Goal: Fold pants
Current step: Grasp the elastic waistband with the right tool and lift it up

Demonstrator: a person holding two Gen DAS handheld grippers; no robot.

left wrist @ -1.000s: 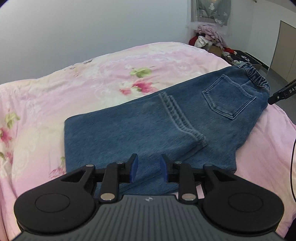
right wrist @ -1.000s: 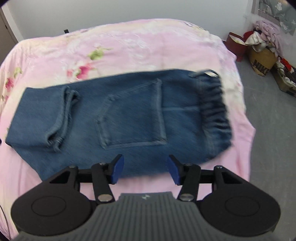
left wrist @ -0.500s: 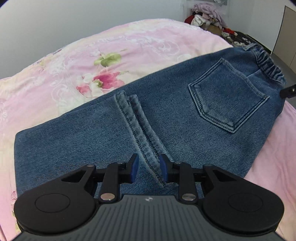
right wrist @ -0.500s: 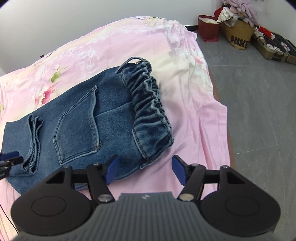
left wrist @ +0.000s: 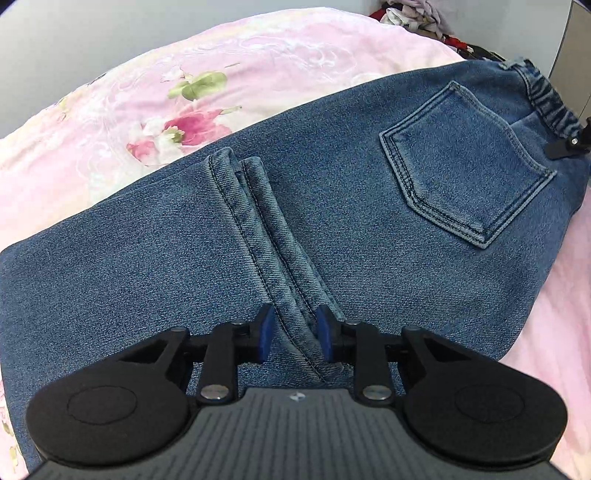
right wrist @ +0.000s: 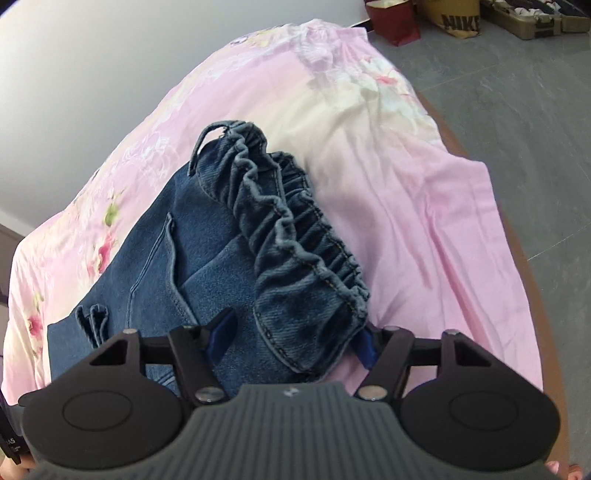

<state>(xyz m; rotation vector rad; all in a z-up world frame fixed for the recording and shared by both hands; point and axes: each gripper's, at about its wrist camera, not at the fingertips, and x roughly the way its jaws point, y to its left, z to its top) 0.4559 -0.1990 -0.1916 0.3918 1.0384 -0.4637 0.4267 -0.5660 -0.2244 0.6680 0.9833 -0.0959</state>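
Blue denim pants [left wrist: 332,221] lie folded on a pink floral bedspread [left wrist: 221,74], leg hems [left wrist: 266,229] laid over the seat beside the back pocket [left wrist: 465,166]. My left gripper [left wrist: 293,332] is open, its jaws straddling the near end of the hems. In the right wrist view the elastic waistband [right wrist: 295,240] bunches up at the pants' [right wrist: 184,258] end. My right gripper [right wrist: 295,339] is open wide, its jaws on either side of the waistband's near corner. The right gripper's tip shows at the left wrist view's right edge [left wrist: 569,142].
The bed's right edge [right wrist: 517,240] drops to a grey floor [right wrist: 535,110]. Bags and boxes [right wrist: 458,18] stand on the floor far off. A clothes pile [left wrist: 417,14] sits beyond the bed. A white wall runs behind the bed.
Both grippers have moved closer to the pants. The left now straddles the leg hems. The right swung round to the waistband end and straddles its corner.
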